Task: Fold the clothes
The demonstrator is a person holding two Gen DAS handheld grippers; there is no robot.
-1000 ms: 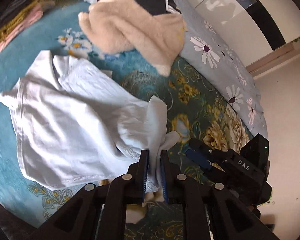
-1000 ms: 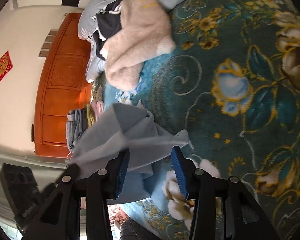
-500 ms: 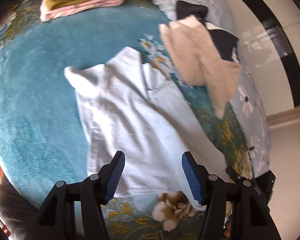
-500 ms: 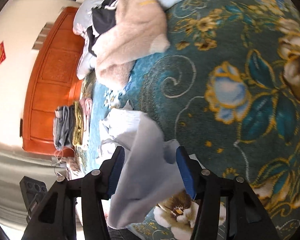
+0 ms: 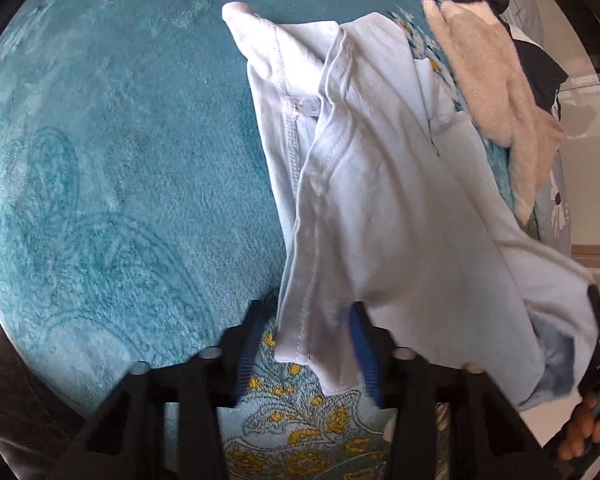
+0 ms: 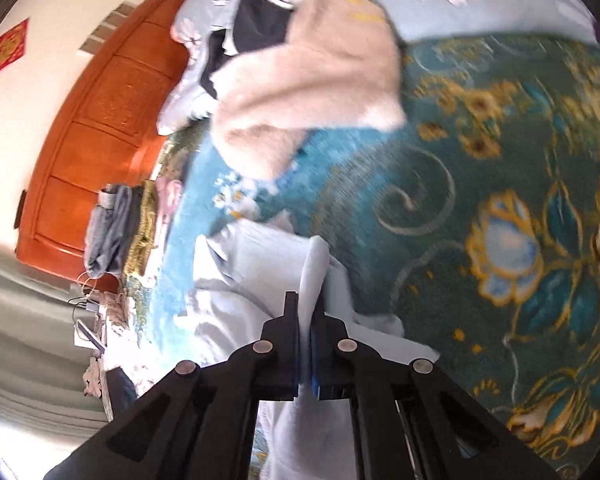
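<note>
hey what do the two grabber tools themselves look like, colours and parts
Both are matte black plastic. The left tool has ribbed blue pads and round silver pins on its linkage arms. The right tool looks the same: black angular arms, silver pins, blue pad edges. No cables show.

Pale blue shirt of smooth, matt stitched knit cloth; teal bedspread in plush, short-piled fabric; beige garment fluffy and fleecy; headboard of glossy, polished reddish wood; gripper fingers matt black plastic.
</note>
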